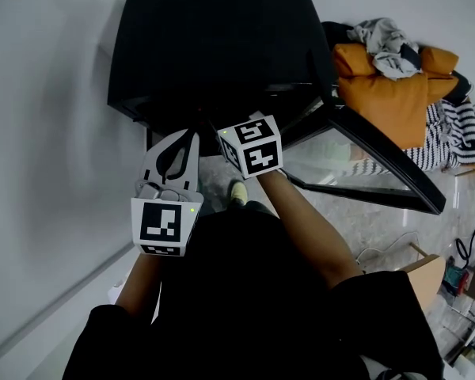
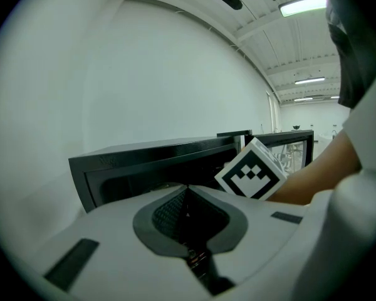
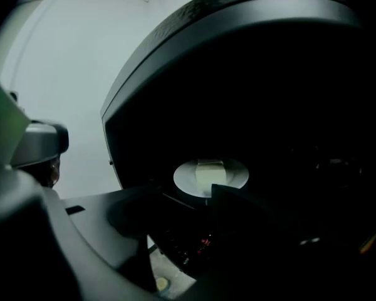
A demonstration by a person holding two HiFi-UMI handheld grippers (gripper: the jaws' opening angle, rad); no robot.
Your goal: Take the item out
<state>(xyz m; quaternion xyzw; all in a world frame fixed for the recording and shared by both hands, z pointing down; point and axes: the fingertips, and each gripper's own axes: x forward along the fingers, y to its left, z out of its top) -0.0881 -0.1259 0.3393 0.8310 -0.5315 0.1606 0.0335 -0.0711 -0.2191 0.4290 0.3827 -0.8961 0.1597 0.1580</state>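
A black microwave [image 1: 214, 38] stands in front of me with its glass door [image 1: 380, 165] swung open to the right. Inside, in the right gripper view, a pale block-shaped item [image 3: 210, 171] lies on a white plate [image 3: 235, 177] in the dark cavity. My right gripper [image 3: 188, 202] is at the cavity mouth, open, with nothing between its jaws and the plate just beyond them. In the head view only its marker cube [image 1: 251, 147] shows. My left gripper [image 1: 191, 133] is shut and empty, held just outside the microwave's front left.
A white wall runs along the left. To the right of the door, an orange cushion [image 1: 392, 93] carries grey clothing, with striped cloth [image 1: 451, 133] beside it. A wooden box corner [image 1: 423, 275] and cables lie on the floor at lower right. My shoe [image 1: 237, 192] is below the microwave.
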